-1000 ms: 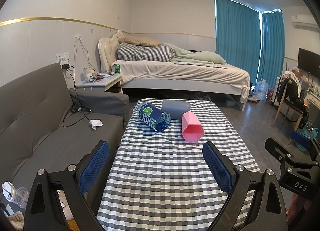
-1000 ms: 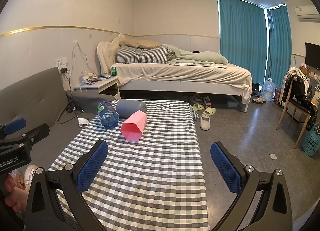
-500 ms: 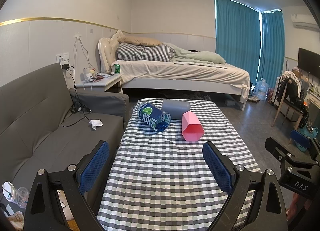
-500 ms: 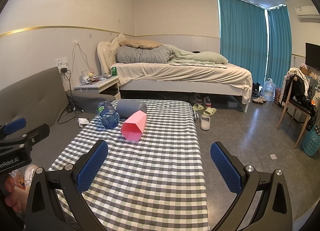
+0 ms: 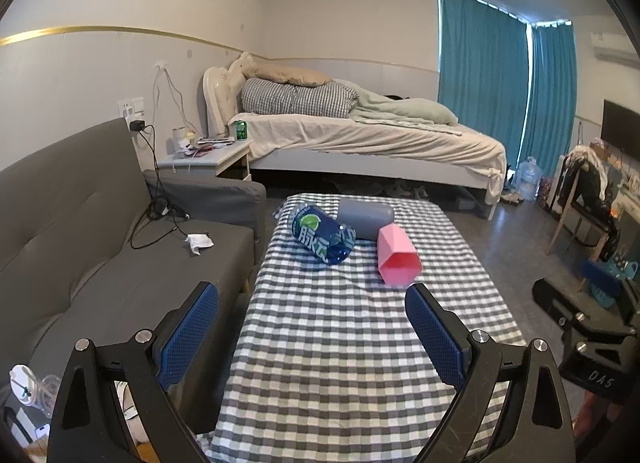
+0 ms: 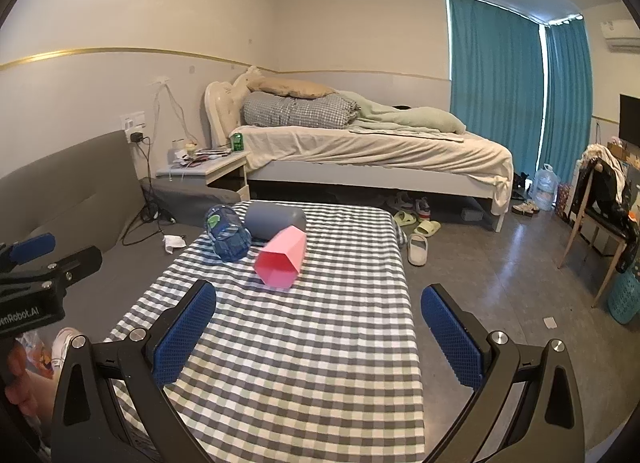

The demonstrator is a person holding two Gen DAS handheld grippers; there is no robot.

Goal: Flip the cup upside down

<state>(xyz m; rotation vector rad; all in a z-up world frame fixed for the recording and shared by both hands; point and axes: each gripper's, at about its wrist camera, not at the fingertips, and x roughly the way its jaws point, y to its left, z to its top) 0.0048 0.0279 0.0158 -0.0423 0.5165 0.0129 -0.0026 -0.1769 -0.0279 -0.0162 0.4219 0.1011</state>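
Nothing moved; pink cup (image 5: 398,259) base hidden.

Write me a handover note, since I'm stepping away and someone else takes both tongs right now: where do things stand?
Left tongs: open, empty, held above the near end of the checkered table.
Right tongs: open, empty, likewise short of the cups.
Pink hexagonal cup: lying on its side at the far part of the table, mouth facing the cameras.
Grey cup and blue bottle: also lying down, just behind and left of the pink one.
Done: nothing yet; no cup is gripped or flipped.
Left: reach a cup, grip it, set it mouth down.
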